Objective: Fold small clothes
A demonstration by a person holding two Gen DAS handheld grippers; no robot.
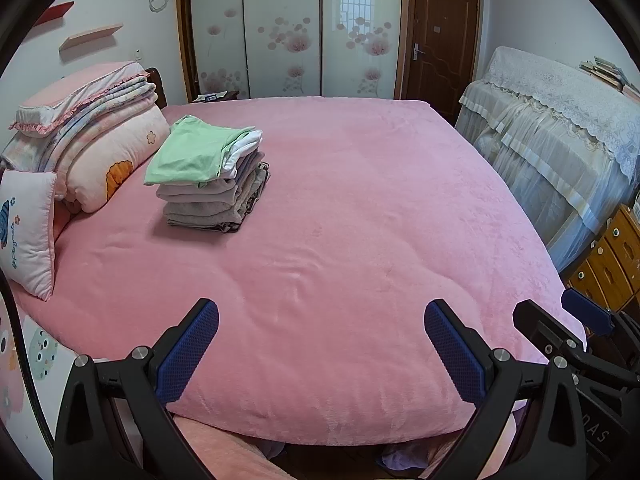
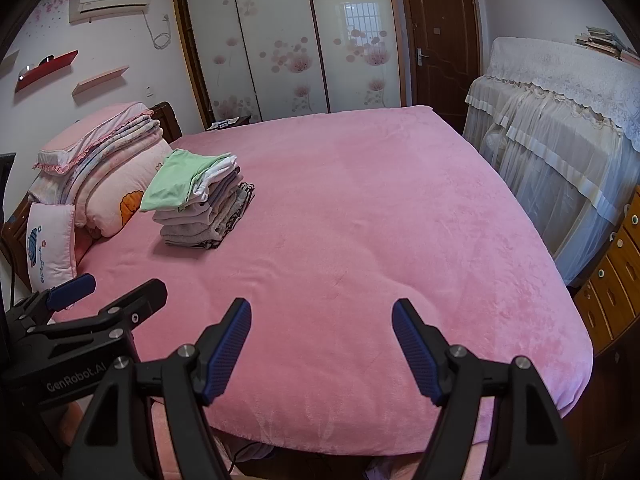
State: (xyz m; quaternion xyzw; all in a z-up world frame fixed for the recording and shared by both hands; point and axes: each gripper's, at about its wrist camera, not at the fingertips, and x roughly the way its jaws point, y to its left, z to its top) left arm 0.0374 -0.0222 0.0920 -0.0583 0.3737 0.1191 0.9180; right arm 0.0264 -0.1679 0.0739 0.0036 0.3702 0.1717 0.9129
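One bed (image 2: 360, 240) carries one stack of folded clothes (image 2: 200, 208) at about ten o'clock; its layers are too tightly packed to count exactly, with one green piece (image 2: 172, 184) on top. At nine o'clock lie one pile of folded bedding (image 2: 108, 160) and one small white pillow (image 2: 50, 240). Two hand-held grippers show: the left hand-held gripper (image 1: 320, 344) and the right hand-held gripper (image 2: 322, 340), each with two fingers set wide apart. Two wall shelves (image 2: 100, 80) hang at eleven o'clock, and one door (image 2: 440, 40) stands at one o'clock.

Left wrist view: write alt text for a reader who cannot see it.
The open left gripper hovers empty over the near edge of a pink bed. A stack of folded clothes, green garment on top, sits far left beside piled bedding. The right gripper shows at the right edge.
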